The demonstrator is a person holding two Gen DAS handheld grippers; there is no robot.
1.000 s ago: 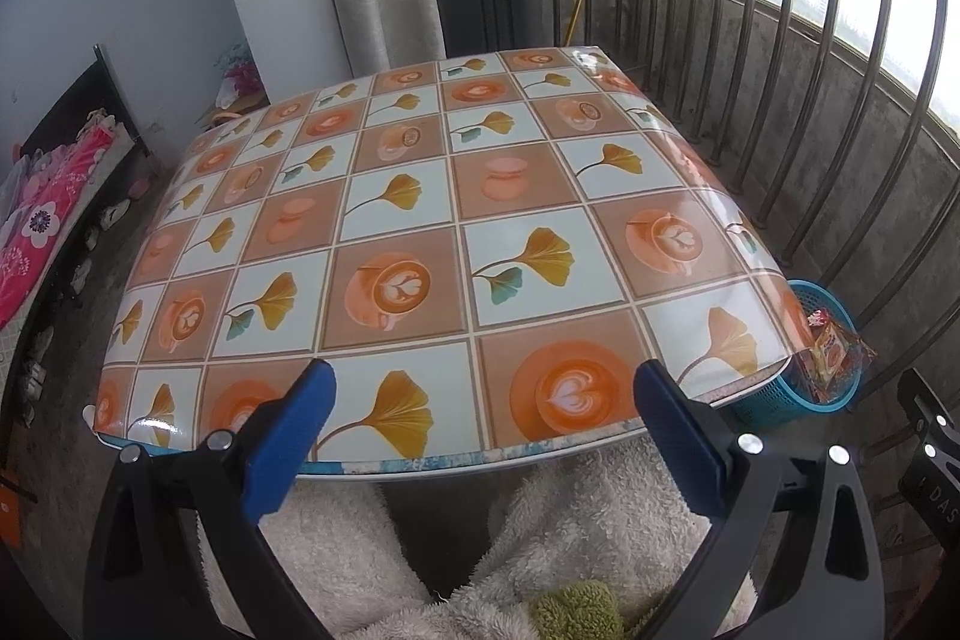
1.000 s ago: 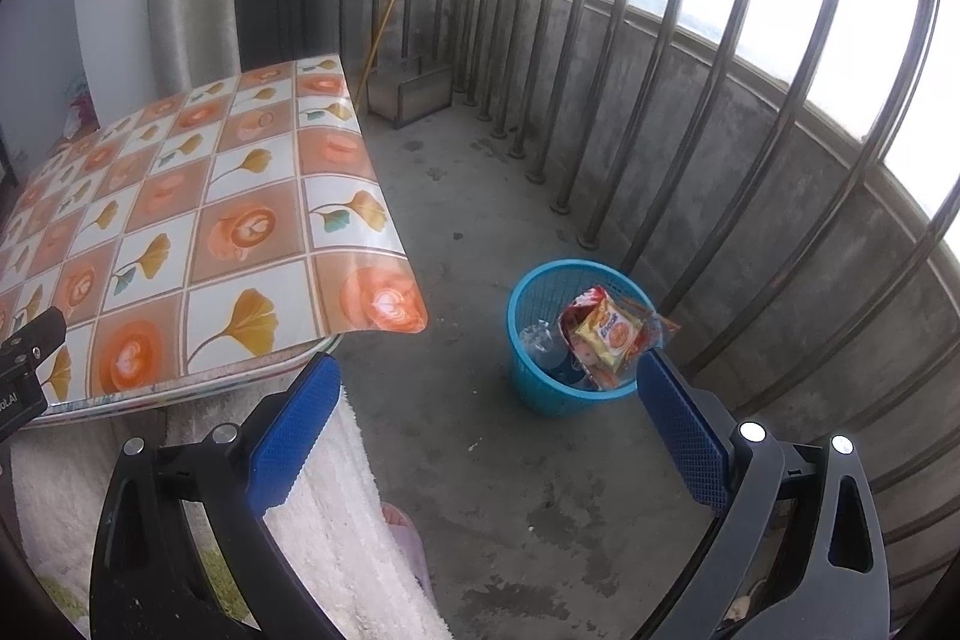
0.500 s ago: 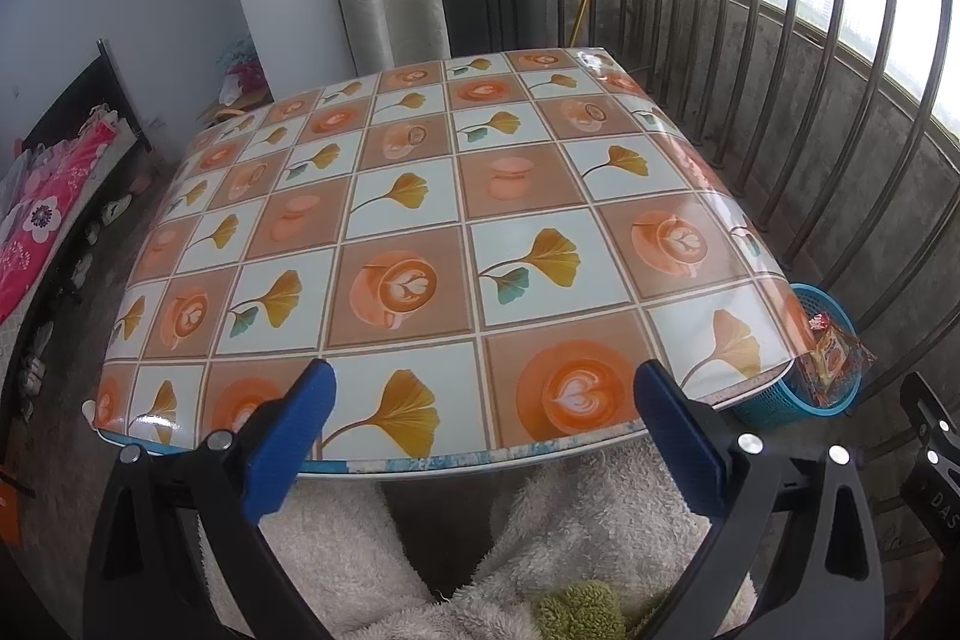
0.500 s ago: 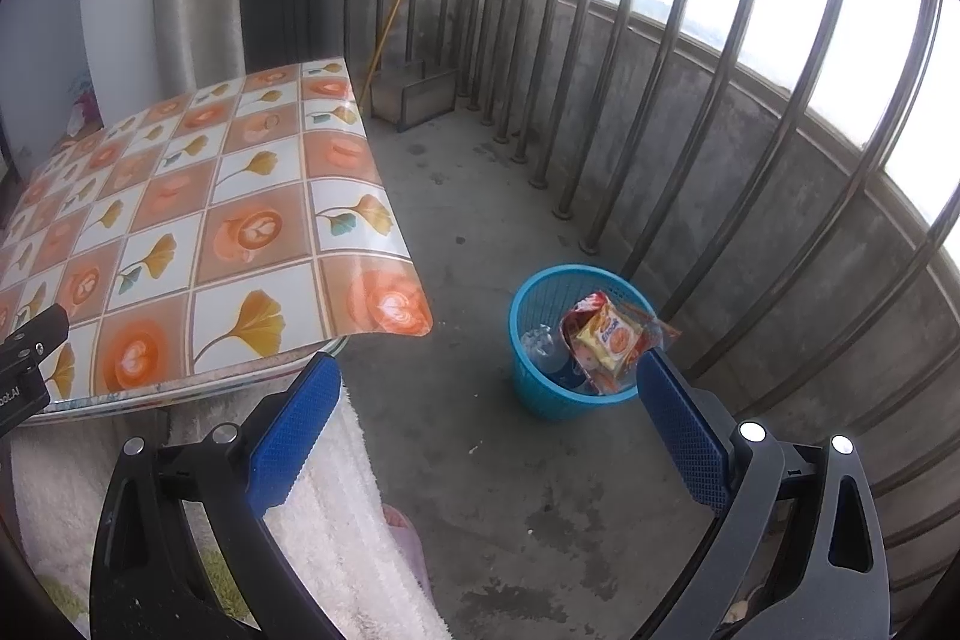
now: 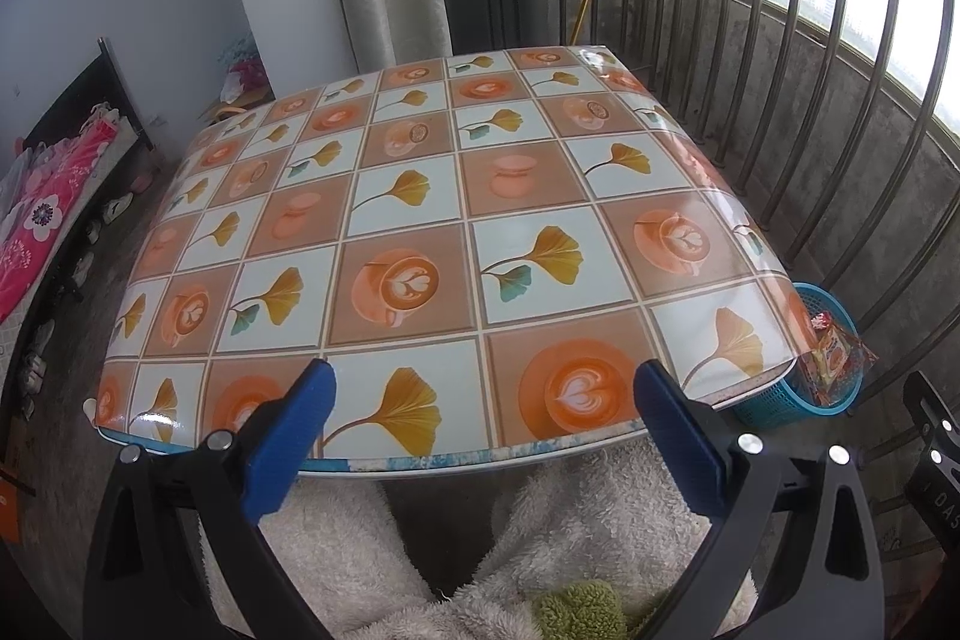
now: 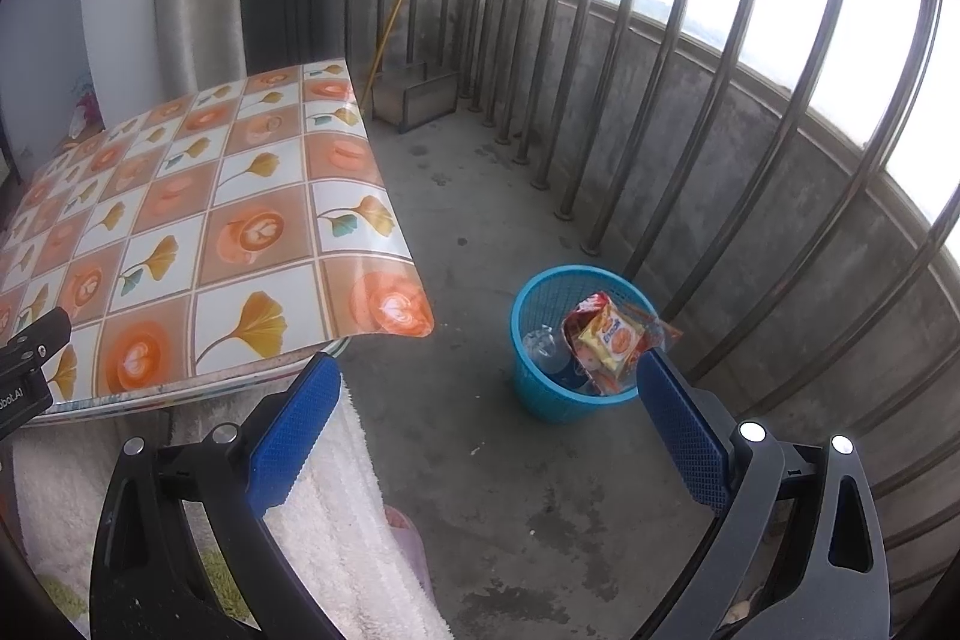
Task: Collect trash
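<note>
Both grippers, left (image 5: pixel 480 424) and right (image 6: pixel 483 415), gape empty; bare floor (image 6: pixel 480 196) rings the bin (image 6: pixel 540 394) at lower centre, beside the table (image 6: pixel 180 220) edge.

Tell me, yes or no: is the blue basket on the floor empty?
No. In the right wrist view the blue basket holds a snack wrapper poking above its rim and a clear plastic bottle beside it.
</note>
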